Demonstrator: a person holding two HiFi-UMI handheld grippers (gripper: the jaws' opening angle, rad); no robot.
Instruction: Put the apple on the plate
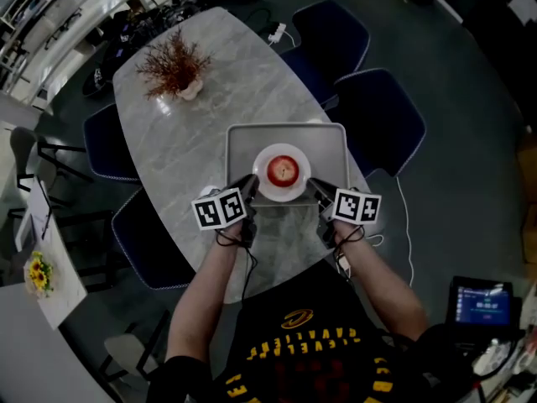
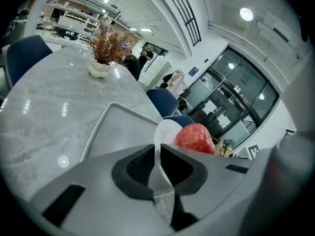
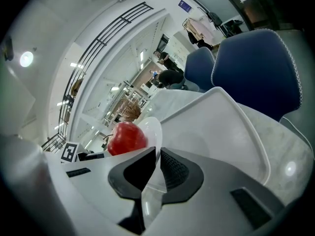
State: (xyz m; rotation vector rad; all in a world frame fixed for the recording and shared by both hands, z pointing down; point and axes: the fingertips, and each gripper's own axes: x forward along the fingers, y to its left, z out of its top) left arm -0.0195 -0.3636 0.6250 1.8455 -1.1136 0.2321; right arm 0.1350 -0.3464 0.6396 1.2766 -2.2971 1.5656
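Over the near end of a grey tray [image 1: 243,141] on a marbled oval table [image 1: 168,133], a white plate [image 1: 263,159] is held from both sides; the apple [image 1: 284,170], red, is seated at the plate's middle, stem uppermost; the left gripper [image 1: 250,185] is clamped on the plate's left rim, the thin rim being pinched between its dark pads as seen in the left gripper view; the right gripper [image 1: 314,187] is clamped likewise on the right rim, the rim being seen nipped between its ribbed pads in the right gripper view; both grippers are angled downward and inward toward the plate, their marker cubes [image 1: 220,209] turned up toward the head camera; bare forearms [image 1: 205,288] are seen behind them; whether the plate's underside touches the tray cannot be told, though a soft shadow is noted on the tray below it in the right gripper view; the rest of the tray is bare; at the far end of the table a dried reddish plant [image 1: 174,64] is stood in a small white vase [image 1: 190,90], well apart from the tray; dark blue chairs [image 1: 382,116] are set round the table, two of them just beyond the tray's right side.
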